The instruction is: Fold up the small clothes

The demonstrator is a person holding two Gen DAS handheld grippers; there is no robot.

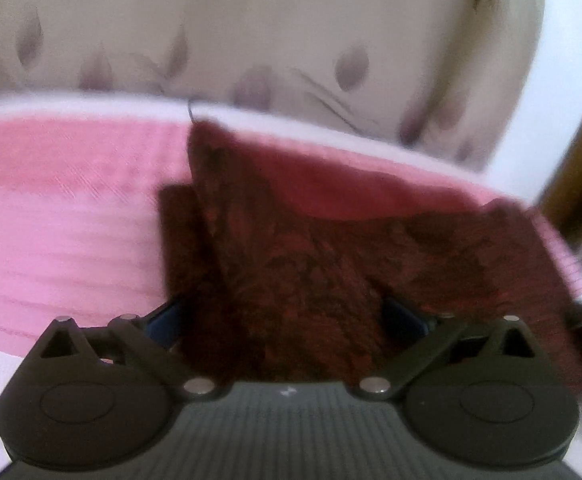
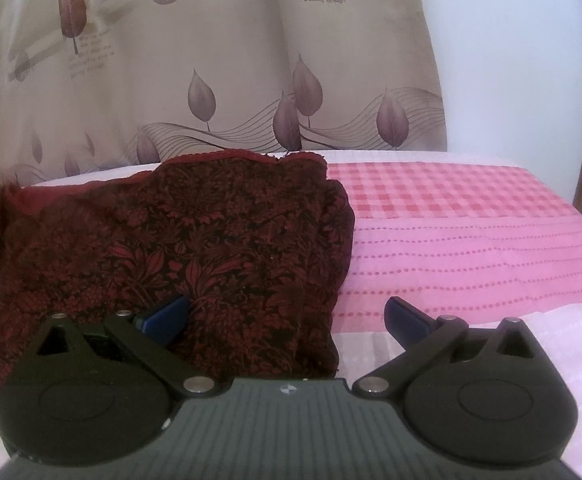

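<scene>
A dark red garment with a black floral print [image 1: 311,248] lies crumpled on a pink cloth [image 1: 63,220]. In the blurred left wrist view my left gripper [image 1: 283,310] is spread wide over the garment. A bunched fold lies loosely between its blue fingers [image 1: 167,316] and the pads do not press on it. In the right wrist view the same garment [image 2: 171,240] covers the left half of the pink checked and dotted cloth [image 2: 471,248]. My right gripper [image 2: 287,304] stands open at the garment's right edge, with one finger over the fabric and the other over the pink cloth.
A beige curtain with purple leaf prints and text [image 2: 211,60] hangs right behind the surface. A white wall [image 2: 511,60] is to the right and a brown wooden post [image 1: 579,168] stands at the far right. White padding [image 2: 531,360] shows under the pink cloth's near edge.
</scene>
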